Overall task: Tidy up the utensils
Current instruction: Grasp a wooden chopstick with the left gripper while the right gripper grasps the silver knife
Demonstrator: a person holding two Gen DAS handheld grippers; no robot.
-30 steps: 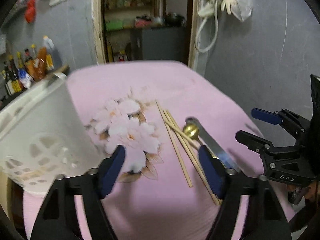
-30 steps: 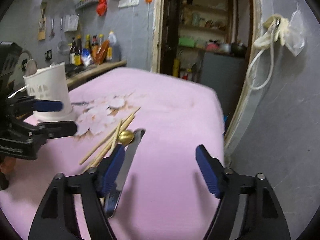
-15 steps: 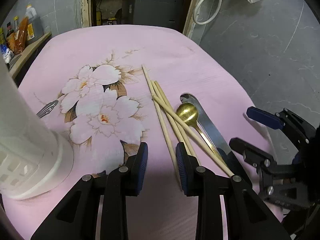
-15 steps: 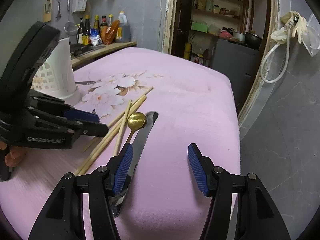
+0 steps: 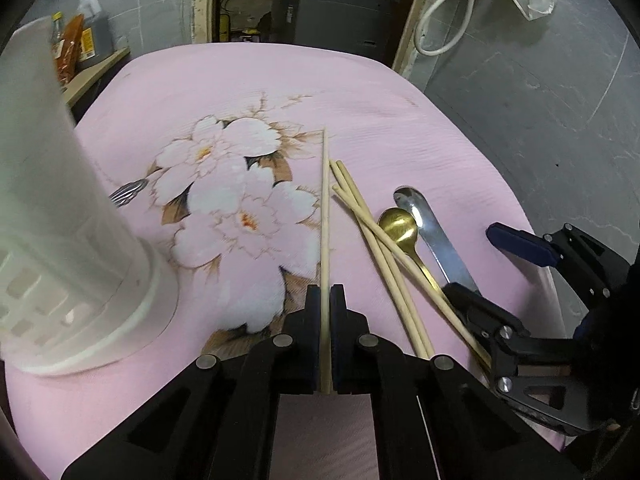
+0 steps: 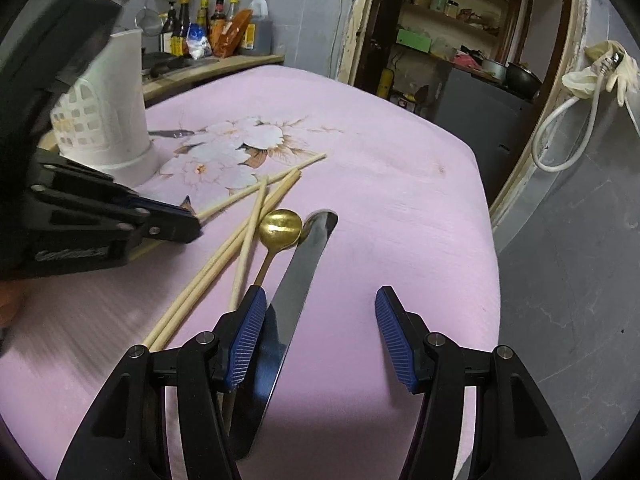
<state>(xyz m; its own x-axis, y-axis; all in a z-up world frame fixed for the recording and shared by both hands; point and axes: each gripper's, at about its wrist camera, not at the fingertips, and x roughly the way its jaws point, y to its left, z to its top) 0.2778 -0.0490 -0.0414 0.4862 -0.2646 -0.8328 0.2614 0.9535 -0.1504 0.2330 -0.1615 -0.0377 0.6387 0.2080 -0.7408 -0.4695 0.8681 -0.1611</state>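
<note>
Lettering on the left claw body is too smeared to read. That claw is clenched on one chopstick, whose length runs straight ahead over the pink bench. The right claw hangs released above the knife, blade pointing away, beside the gold spoon and the other chopsticks.

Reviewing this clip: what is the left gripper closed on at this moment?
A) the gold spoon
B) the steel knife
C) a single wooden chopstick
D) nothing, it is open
C: in the left wrist view the left gripper has its pads pressed against one chopstick, apart from the gold spoon and knife.
</note>
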